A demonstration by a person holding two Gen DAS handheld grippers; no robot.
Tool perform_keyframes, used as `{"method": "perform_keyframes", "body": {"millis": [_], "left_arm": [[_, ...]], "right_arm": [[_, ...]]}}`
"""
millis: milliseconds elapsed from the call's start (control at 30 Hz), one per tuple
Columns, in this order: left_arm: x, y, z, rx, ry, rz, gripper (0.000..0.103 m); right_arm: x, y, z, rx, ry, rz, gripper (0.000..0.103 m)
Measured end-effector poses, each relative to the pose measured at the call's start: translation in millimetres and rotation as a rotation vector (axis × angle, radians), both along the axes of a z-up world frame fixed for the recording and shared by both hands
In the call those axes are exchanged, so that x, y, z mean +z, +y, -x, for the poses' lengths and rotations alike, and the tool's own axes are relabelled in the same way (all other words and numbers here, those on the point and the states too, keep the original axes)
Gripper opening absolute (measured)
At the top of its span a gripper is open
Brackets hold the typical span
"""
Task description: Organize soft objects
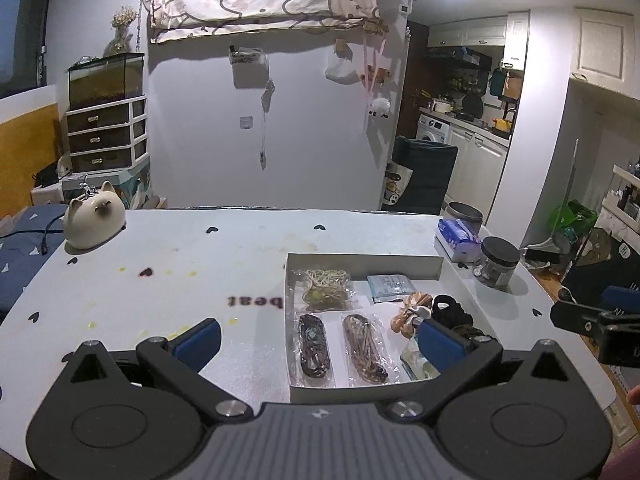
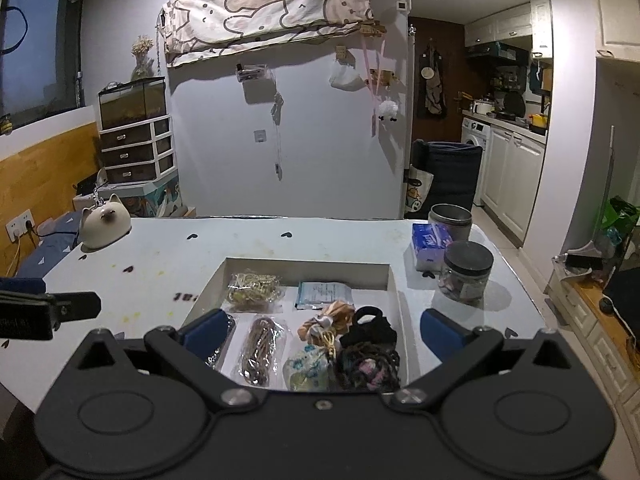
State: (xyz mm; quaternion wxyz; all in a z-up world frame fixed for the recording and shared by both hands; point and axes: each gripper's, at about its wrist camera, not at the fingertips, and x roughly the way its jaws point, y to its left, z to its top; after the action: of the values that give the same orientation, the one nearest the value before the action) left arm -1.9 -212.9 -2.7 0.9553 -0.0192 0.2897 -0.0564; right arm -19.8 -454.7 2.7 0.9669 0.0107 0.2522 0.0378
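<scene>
A shallow white box (image 1: 362, 261) (image 2: 308, 266) sits on the table and holds soft items: bagged cords (image 1: 326, 290) (image 2: 253, 292), two bagged brown braided bands (image 1: 364, 347) (image 2: 261, 350), a small blue packet (image 1: 390, 287) (image 2: 323, 294), a peach scrunchie (image 1: 412, 312) (image 2: 332, 318), a black scrunchie (image 1: 450, 309) (image 2: 370, 330), a dark patterned scrunchie (image 2: 368, 366) and a floral pouch (image 2: 306, 368). My left gripper (image 1: 320, 342) is open and empty above the box's near left part. My right gripper (image 2: 326, 332) is open and empty above the box's near edge.
A cat-shaped ceramic pot (image 1: 94, 220) (image 2: 105, 222) stands at the table's far left. A tissue pack (image 1: 458, 239) (image 2: 430, 245), a black-lidded glass jar (image 1: 496, 262) (image 2: 466, 272) and a metal tin (image 1: 464, 214) (image 2: 450, 218) stand right of the box.
</scene>
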Motion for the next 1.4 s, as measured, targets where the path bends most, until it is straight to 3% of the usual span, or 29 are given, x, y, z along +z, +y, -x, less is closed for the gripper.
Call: {"method": "perform_keyframes", "body": {"millis": [433, 1400], "left_arm": [[0.3, -2.0, 20.7, -0.012, -0.001, -0.014, 0.103], [6.4, 5.8, 26.5, 0.006, -0.005, -0.017, 0.103]], "right_arm": [[2.2, -4.0, 14.6, -0.004, -0.005, 0.001, 0.103], [6.9, 2.5, 16.3, 0.013, -0.002, 0.007, 0.103]]}}
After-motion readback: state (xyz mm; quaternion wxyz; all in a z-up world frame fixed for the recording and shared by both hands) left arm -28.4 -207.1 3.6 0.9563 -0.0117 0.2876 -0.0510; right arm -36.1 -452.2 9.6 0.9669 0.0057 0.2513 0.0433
